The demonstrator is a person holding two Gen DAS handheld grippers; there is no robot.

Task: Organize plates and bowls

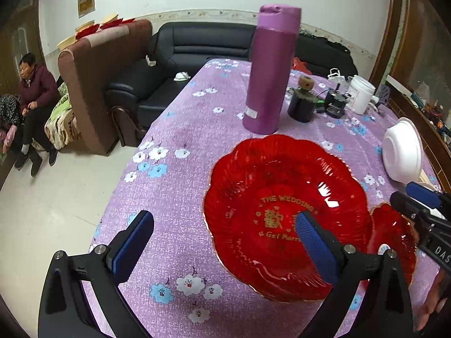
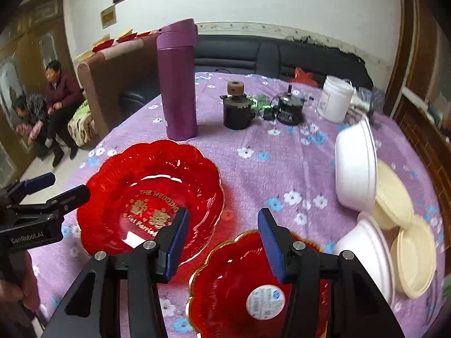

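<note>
A large red scalloped plate (image 1: 282, 186) (image 2: 135, 174) with gold lettering lies on the purple flowered cloth. My left gripper (image 1: 225, 242) (image 2: 69, 186) is open over its left rim, one finger above the plate and the other above the cloth. A smaller red plate (image 2: 242, 290) (image 1: 394, 236) with a round sticker lies to its right. My right gripper (image 2: 224, 242) (image 1: 403, 194) hangs open above that plate's far rim, its pads touching nothing. At the right stand white foam bowls (image 2: 356, 163) (image 1: 403, 152), one tilted on its side, and cream bowls (image 2: 414, 256).
Behind the plates stand a tall purple flask (image 2: 177, 84) (image 1: 267, 70), a dark jar with a cork (image 2: 236, 112), a black adapter (image 2: 289, 109) and a white tub (image 2: 335, 98). A black sofa (image 1: 197, 48) lies beyond the table. Two people (image 2: 56, 93) sit at the far left.
</note>
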